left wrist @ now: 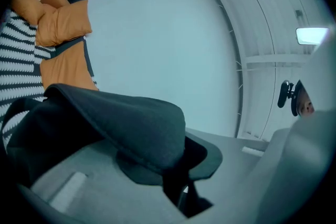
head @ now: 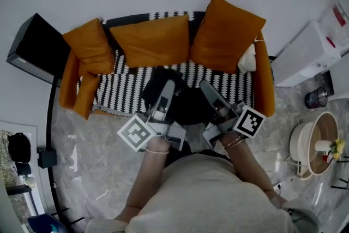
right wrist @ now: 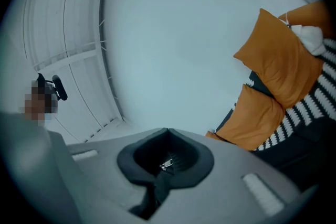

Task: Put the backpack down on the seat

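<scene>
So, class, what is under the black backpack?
The sofa's black-and-white patterned seat shows around the backpack; the patch directly beneath it is covered, so contact cannot be judged.

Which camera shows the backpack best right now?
Head view: most of the black backpack shows over the striped seat's front edge. The left gripper view shows only a dark fabric fold in its fingers; the right gripper view, a pinched scrap with a zipper pull.

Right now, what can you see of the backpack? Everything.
The backpack is black, soft fabric, slumped with no clear shape. It is over the front of the sofa's striped seat; whether it rests there is unclear. The left claw pinches a fold of it, the right claw a strip beside a small metal zipper pull.
</scene>
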Demonstrator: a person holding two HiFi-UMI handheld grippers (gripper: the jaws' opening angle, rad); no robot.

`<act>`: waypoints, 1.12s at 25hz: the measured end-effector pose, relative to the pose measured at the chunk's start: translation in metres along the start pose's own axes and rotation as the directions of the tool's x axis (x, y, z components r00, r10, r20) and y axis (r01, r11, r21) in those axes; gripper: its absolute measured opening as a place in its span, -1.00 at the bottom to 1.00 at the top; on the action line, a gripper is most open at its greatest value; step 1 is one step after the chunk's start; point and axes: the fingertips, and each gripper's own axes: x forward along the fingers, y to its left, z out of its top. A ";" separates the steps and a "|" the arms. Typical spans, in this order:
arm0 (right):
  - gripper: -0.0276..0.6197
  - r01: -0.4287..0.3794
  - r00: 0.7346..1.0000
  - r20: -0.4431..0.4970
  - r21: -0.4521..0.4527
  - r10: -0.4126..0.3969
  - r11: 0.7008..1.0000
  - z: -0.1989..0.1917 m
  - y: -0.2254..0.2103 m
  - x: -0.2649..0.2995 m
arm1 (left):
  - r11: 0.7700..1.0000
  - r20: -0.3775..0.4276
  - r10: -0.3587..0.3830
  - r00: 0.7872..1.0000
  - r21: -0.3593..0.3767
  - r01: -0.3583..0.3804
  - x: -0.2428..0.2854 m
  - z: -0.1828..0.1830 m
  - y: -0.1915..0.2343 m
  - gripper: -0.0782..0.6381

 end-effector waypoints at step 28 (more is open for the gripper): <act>-0.91 0.164 0.984 0.062 0.038 -0.166 0.986 0.072 -0.125 0.140 | 0.992 -0.131 0.097 0.987 -0.065 -0.107 0.130 0.100 0.137 -0.61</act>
